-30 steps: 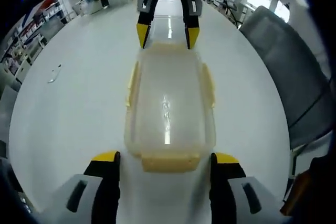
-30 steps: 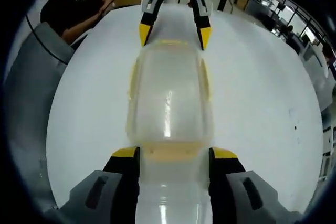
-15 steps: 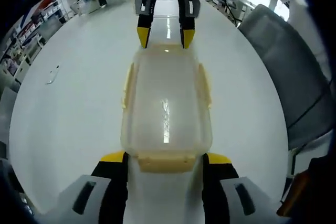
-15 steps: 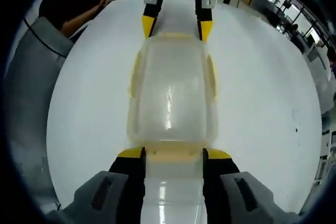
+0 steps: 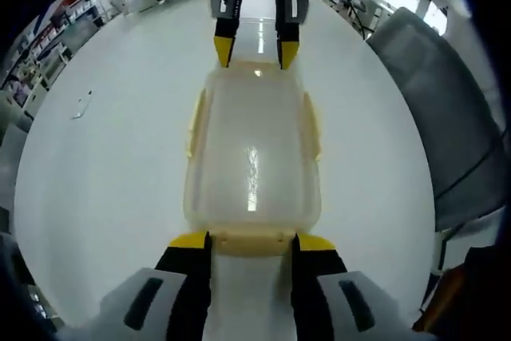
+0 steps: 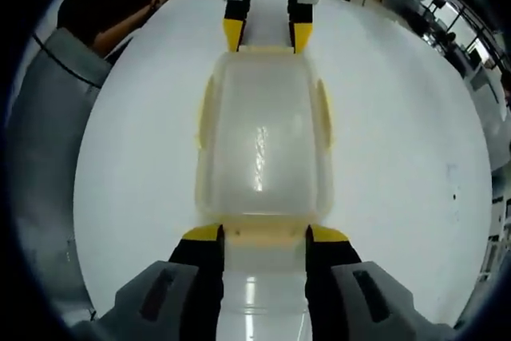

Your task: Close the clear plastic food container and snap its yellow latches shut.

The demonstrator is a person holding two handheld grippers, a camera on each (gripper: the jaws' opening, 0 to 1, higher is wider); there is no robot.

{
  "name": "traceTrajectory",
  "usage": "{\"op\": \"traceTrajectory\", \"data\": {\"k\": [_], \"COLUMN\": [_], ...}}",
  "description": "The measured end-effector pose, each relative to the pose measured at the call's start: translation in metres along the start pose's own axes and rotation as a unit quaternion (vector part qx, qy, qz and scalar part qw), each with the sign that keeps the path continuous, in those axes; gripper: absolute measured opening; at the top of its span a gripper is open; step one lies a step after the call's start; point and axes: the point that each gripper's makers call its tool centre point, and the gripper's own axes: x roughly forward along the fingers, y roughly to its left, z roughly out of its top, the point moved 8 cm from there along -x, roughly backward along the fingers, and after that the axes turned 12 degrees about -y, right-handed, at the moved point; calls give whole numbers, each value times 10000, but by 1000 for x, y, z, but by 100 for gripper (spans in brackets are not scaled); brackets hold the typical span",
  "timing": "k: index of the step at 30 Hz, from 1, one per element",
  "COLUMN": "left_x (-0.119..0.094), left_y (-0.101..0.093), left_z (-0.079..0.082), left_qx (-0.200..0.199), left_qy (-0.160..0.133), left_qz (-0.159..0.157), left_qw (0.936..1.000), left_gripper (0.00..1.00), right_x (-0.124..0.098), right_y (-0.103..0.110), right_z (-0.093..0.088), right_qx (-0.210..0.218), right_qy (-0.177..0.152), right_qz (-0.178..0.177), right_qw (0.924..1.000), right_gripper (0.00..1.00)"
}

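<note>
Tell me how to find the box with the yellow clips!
Look at the big white table. In its middle lies the clear plastic box, between two tongs that face each other at its short ends. It is see-through, with pale yellow clips on its sides.

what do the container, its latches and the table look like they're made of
Container: likely clear, slightly frosted plastic; the table shows through, glossy glare streak. Latches: opaque pale yellow plastic, apparently. Table: smooth white, semi-gloss top, perhaps laminate; reflects light faintly.
</note>
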Motion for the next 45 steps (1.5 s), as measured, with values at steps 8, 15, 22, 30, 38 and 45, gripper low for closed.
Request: {"op": "traceTrajectory", "data": {"k": [8, 15, 22, 30, 38, 45], "left_x": [1, 0, -1, 0, -3, -12], "left_y": [-2, -3, -1, -1, 2, 2], "left_z": [2, 1, 0, 1, 0, 6], "left_qx": [-22, 19, 12, -22, -230, -280], "left_qy": [105, 27, 21, 77, 102, 236], "left_qz": [6, -15, -57, -48, -145, -69], "left_qw": [9999, 10000, 10000, 10000, 9996, 9993], "left_gripper": [34, 33, 33, 33, 33, 33], "right_x": [1, 3, 4, 5, 4, -4], "right_y": [0, -1, -1, -1, -5, -7], "right_z": [2, 5, 8, 9, 9, 12], "right_qx": [48, 78, 69, 55, -90, -87], "right_qy": [118, 401, 614, 737, 607, 399], "right_qz": [22, 71, 111, 128, 130, 138], "right_qw": [9999, 9991, 9980, 9972, 9980, 9991], "right_gripper": [35, 35, 35, 34, 34, 34]}}
